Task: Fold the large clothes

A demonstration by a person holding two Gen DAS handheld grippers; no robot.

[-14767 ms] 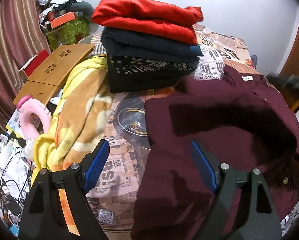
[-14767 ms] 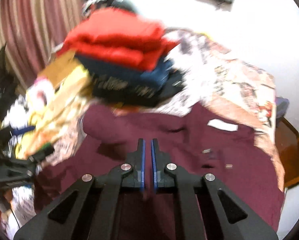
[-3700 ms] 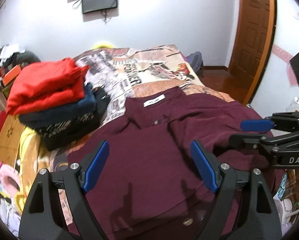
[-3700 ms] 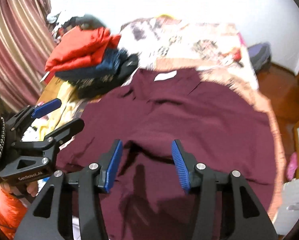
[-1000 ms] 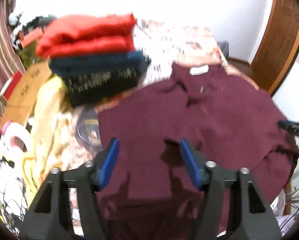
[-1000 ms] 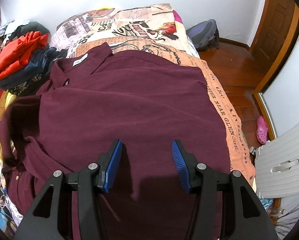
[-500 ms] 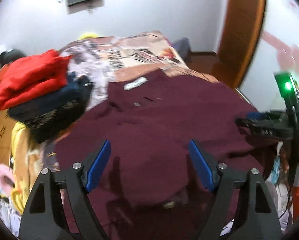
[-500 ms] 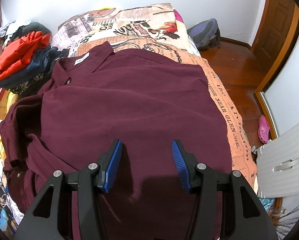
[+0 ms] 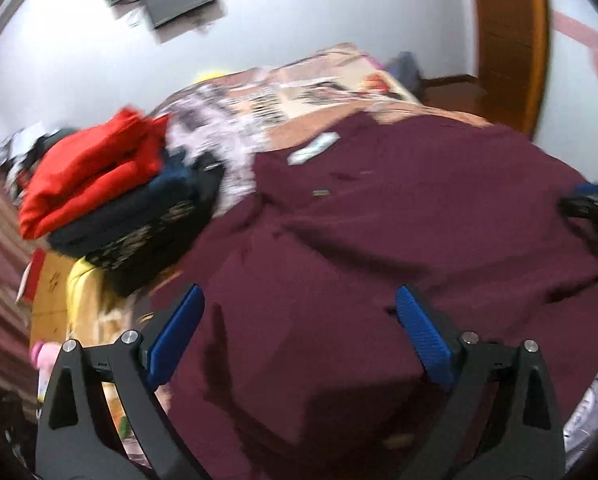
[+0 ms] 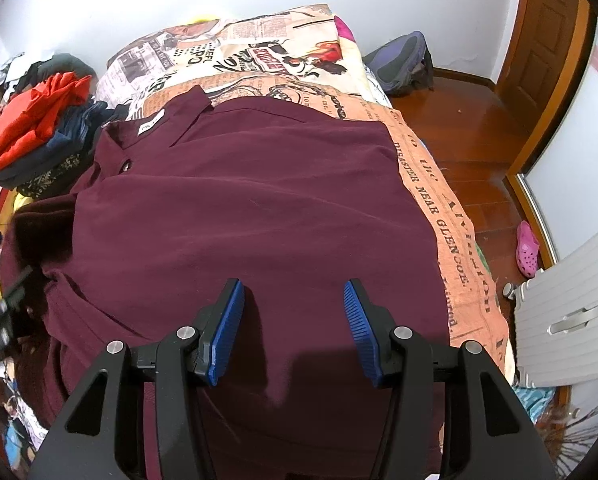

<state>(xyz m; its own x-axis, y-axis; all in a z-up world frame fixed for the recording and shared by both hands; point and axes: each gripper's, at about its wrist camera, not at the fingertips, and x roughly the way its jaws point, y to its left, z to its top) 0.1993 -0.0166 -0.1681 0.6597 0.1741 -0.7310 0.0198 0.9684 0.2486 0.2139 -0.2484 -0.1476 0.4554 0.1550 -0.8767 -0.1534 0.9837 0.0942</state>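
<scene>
A large maroon collared shirt (image 10: 259, 208) lies spread on the bed, its collar with a white label (image 10: 151, 125) at the far end. Its left side is folded over in a rumpled flap. It also fills the left wrist view (image 9: 379, 240). My right gripper (image 10: 293, 316) is open and empty above the shirt's near hem. My left gripper (image 9: 299, 320) is open and empty above the shirt's left part. The right gripper's tip shows at the right edge of the left wrist view (image 9: 591, 200).
A stack of folded clothes, red on top (image 10: 35, 128), sits left of the shirt, and also shows in the left wrist view (image 9: 99, 176). The bed has a newspaper-print cover (image 10: 267, 56). A wooden floor, a backpack (image 10: 403, 60), a door and a white case (image 10: 571, 320) lie to the right.
The left wrist view has swung and tilted, still blurred, over the shirt's left side. The right gripper has barely moved. Both grippers stay open and empty.
</scene>
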